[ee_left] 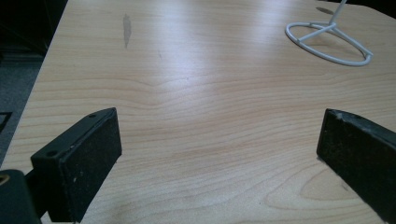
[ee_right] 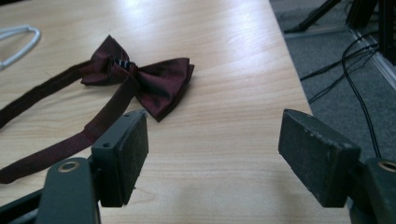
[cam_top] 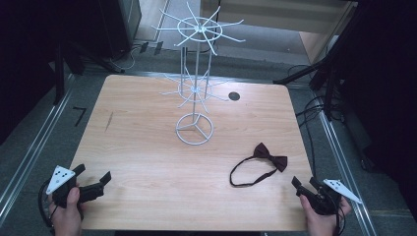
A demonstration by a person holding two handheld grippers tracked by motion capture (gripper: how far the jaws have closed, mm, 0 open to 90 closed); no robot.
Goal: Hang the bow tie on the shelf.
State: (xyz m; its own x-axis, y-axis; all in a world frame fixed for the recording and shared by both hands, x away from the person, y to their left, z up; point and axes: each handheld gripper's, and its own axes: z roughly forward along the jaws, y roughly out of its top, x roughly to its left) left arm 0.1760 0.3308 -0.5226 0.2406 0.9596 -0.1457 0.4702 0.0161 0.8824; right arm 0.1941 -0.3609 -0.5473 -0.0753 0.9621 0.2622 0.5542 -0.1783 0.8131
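1. A light wood-grain counter (cam_top: 147, 147) is seen on grey flooring; no readable writing is found.
2. One dark red satin bow tie (cam_top: 269, 156), with a thin looped strap, is laid flat at the near right.
3. One white wire stand (cam_top: 195, 129) is placed centrally.
4. Two tools are counted: the left tool (cam_top: 101, 181) and right tool (cam_top: 298, 187) are held wide apart, gripping nothing.

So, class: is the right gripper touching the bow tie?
Apart. The high view shows bare table between the right gripper and the bow tie; its fingers stand open.
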